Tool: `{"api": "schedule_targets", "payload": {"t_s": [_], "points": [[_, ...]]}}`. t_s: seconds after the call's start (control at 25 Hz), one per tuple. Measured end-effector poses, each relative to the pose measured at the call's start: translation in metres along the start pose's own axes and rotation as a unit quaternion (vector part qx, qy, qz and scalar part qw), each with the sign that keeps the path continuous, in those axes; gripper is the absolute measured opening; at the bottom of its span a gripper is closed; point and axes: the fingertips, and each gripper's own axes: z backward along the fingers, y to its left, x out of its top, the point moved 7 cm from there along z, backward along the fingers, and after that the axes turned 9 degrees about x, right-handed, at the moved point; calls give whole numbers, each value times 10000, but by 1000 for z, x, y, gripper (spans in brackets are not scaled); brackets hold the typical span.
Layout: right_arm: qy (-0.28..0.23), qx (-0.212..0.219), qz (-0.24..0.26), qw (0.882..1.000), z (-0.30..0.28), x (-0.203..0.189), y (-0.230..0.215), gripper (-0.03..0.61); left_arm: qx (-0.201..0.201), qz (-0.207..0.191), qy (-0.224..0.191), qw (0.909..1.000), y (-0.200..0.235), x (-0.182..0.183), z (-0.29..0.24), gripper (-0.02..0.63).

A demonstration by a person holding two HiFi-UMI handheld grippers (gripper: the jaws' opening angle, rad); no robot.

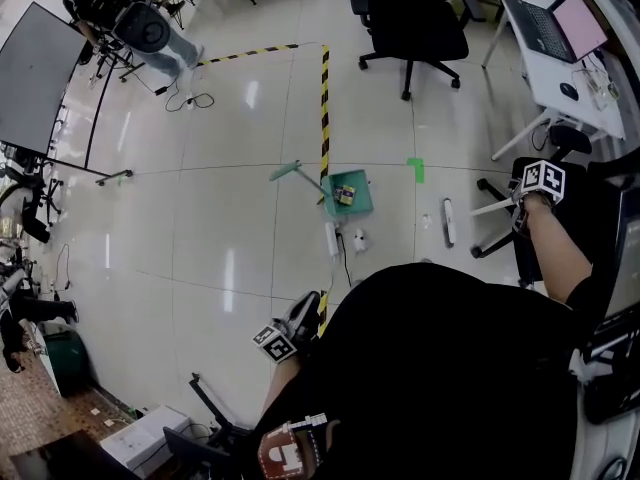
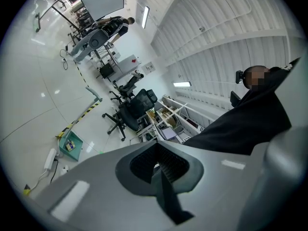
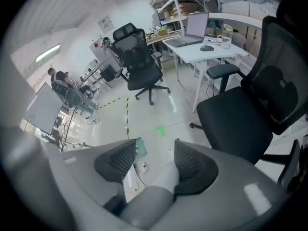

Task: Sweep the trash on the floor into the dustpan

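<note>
The green dustpan lies on the white floor with a yellow scrap inside; it also shows small in the left gripper view and behind the right jaws. A crumpled white paper and a long white piece lie on the floor near it. My right gripper points steeply down at the right, shut on a white broom handle that runs out between its jaws. My left gripper hangs low by my body, its jaws closed together with nothing in them.
A white power strip with its cord lies beside the dustpan. Black-and-yellow tape and a green tape mark are on the floor. Office chairs and a white desk with a laptop stand at the back right; another chair is close.
</note>
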Motion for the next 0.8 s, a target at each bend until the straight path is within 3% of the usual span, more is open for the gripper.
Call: {"api": "schedule_targets", "payload": {"t_s": [0.2,0.6,0.8], "points": [[-195,227,-504,9983,-22,-9,32,247,127,93,-181,9997,12,4,27,2],[-302,939,-79,9951,-77,-35,159,269,377,97,-266,9989,24,18,85,2],[-416,1519,-465,9864,-82,-48,171,256,390,88,-311,9987,26,23,97,2]]}}
